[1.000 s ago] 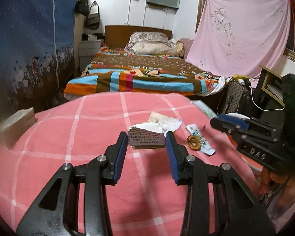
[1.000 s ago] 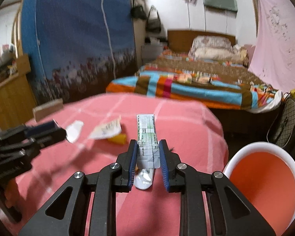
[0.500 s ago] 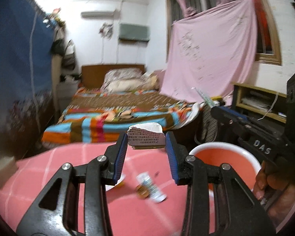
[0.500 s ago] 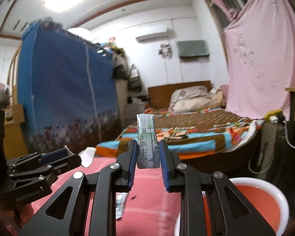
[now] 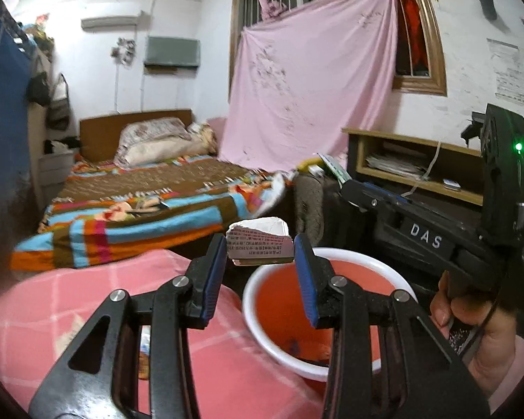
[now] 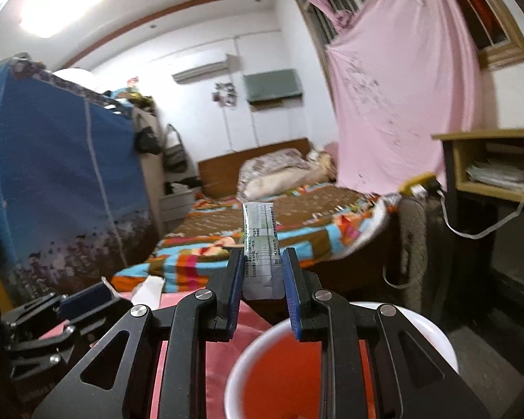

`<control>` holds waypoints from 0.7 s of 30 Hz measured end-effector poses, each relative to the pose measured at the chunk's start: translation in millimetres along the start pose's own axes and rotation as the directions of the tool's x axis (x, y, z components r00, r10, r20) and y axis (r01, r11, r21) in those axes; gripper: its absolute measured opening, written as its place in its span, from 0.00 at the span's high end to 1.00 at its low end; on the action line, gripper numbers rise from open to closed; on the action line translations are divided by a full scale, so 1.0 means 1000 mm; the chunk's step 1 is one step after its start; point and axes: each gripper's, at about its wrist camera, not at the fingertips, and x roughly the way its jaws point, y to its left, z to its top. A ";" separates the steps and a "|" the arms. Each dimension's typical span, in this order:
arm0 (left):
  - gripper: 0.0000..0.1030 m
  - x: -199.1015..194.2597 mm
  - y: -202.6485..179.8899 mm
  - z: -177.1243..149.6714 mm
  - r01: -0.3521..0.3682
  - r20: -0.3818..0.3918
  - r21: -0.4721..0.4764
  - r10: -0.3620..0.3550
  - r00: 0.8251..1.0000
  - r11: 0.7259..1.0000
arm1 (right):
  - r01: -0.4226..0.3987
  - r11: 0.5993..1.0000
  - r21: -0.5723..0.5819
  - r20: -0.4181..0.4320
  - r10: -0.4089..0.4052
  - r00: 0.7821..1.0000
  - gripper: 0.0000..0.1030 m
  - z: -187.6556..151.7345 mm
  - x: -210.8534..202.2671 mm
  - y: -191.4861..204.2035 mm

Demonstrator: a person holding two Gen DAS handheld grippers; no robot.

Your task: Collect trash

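From the left wrist camera, the left tool (image 5: pixel 260 249) is clenched on a crumpled printed carton (image 5: pixel 259 247), held in the air above the far rim of the white basin (image 5: pixel 262 331) with its orange inside. The basin sits just beside the pink checked surface (image 5: pixel 87 300). At right, a hand (image 5: pixel 478 335) holds the right tool (image 5: pixel 346 183), which grips a flat sachet (image 5: pixel 332 166).

From the right wrist camera, the right tool (image 6: pixel 263 272) is clenched on the sachet (image 6: pixel 260 241), which sticks up between the fingers, over the basin (image 6: pixel 436 335). The left tool (image 6: pixel 87 296) shows at lower left with the carton (image 6: pixel 150 288). A bed (image 6: pixel 262 230) lies behind.
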 end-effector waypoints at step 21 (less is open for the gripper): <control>0.64 0.054 -0.008 -0.013 0.097 -0.231 -0.207 -0.145 0.962 0.973 | 0.139 0.986 0.095 -0.165 -0.123 0.979 0.75 -0.016 0.006 -0.043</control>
